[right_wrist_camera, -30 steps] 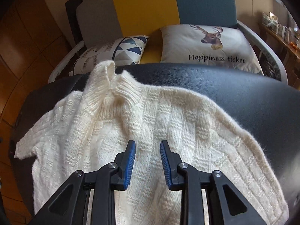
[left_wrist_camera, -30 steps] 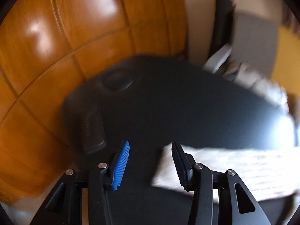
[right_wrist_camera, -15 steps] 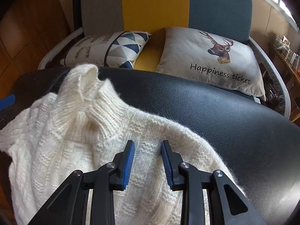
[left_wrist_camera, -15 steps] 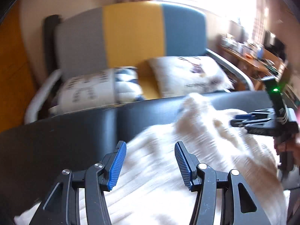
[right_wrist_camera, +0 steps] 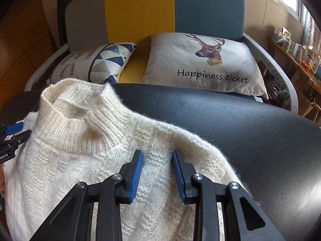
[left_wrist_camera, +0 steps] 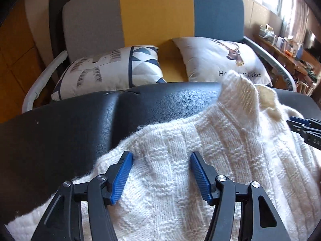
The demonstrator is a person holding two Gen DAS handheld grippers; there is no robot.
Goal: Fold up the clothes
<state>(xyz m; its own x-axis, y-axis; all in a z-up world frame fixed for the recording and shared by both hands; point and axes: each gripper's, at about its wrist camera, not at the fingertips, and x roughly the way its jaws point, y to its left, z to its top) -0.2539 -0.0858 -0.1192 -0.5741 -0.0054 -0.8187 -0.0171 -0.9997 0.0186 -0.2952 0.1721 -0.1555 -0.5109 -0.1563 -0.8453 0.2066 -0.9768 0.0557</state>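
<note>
A cream knitted sweater (left_wrist_camera: 210,160) lies flat on a black leather surface (left_wrist_camera: 60,132), its ribbed collar (left_wrist_camera: 238,94) standing up at the far side. My left gripper (left_wrist_camera: 161,158) is open, fingers resting on the knit at the shoulder left of the collar. My right gripper (right_wrist_camera: 157,156) is open too, with a narrower gap, on the sweater (right_wrist_camera: 70,160) at the shoulder right of the collar (right_wrist_camera: 84,108). Each gripper shows in the other's view: the right gripper (left_wrist_camera: 301,125) at the right edge, the left gripper (right_wrist_camera: 12,134) at the left edge.
Behind the black surface (right_wrist_camera: 240,132) stands a sofa (right_wrist_camera: 140,10) with a grey, yellow and blue back and two cushions, one patterned (right_wrist_camera: 96,60), one with a deer (right_wrist_camera: 204,60). A cluttered wooden shelf (right_wrist_camera: 297,48) runs at the right. Wooden panelling (left_wrist_camera: 12,50) is at the left.
My left gripper swung from the surface's left end, facing the wooden wall, onto the sweater's left shoulder. My right gripper moved forward and right to the shoulder beside the collar. Both stayed open.
</note>
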